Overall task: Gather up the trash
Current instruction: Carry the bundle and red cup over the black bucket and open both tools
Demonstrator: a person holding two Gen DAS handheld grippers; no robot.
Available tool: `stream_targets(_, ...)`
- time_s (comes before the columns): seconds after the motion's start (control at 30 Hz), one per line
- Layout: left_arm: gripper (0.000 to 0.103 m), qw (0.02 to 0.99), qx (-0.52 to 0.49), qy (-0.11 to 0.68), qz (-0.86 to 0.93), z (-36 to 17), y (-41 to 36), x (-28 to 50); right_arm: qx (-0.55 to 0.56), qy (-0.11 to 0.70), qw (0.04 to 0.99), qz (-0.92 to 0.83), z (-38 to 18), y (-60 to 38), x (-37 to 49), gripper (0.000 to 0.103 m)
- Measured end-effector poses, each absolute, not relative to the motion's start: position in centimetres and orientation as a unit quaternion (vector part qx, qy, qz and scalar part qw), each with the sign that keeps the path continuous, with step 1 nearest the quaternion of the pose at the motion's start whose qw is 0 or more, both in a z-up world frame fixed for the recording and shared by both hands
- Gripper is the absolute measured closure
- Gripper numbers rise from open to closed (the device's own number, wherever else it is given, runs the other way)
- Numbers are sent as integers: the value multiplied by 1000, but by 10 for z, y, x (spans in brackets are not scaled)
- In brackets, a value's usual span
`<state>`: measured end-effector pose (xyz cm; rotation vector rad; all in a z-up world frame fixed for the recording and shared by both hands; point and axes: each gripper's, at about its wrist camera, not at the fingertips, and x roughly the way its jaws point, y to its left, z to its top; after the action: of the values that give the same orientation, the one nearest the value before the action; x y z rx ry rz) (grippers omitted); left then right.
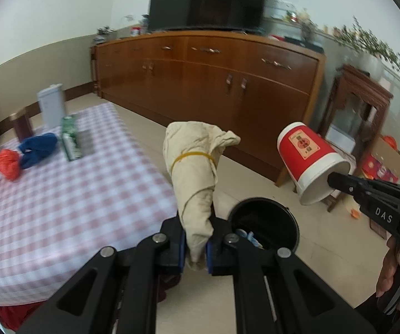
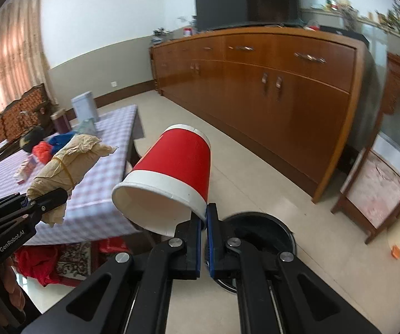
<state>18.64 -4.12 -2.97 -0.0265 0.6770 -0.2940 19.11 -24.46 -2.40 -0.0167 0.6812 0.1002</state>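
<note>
My left gripper (image 1: 196, 247) is shut on a beige paper wad (image 1: 197, 167) bound with a yellow rubber band, held above the floor beside the table. My right gripper (image 2: 203, 222) is shut on the rim of a red and white paper cup (image 2: 172, 178), tipped on its side. A black round trash bin (image 1: 264, 231) stands on the floor just under and beyond both grippers, with some scraps inside. It also shows in the right wrist view (image 2: 261, 231). The cup (image 1: 308, 158) and right gripper (image 1: 339, 181) show at the right of the left wrist view. The wad (image 2: 66, 164) shows at the left of the right wrist view.
A table with a pink checked cloth (image 1: 69, 194) stands to the left, bearing a blue cloth (image 1: 37, 149), an orange ball (image 1: 6, 164), a green packet (image 1: 70, 139) and a white box (image 1: 51, 107). A long wooden sideboard (image 1: 214, 83) with a television runs along the far wall. A small wooden cabinet (image 1: 358, 105) stands at the right.
</note>
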Motion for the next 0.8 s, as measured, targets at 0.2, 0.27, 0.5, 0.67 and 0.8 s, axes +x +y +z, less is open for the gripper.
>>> stream_targets(0.2, 91, 917, 5, 354, -185, -50, -85, 196, 6, 355, 935, 17, -46, -282, 188, 99)
stream_targets(0.27, 91, 911, 12, 362, -198, -59, -99, 199, 11, 363, 932, 7, -55, -295, 187, 99)
stream_targets(0.5, 91, 887, 36, 395, -234, -93, -141, 213, 18, 393, 919, -25, -90, -333, 190, 99)
stream_targets(0.67, 91, 873, 48, 416, -250, -114, -163, 225, 24, 420, 906, -40, -119, -354, 201, 99)
stream_targets(0.8, 91, 862, 58, 433, -258, -130, -175, 233, 19, 439, 897, -40, -140, -363, 214, 99)
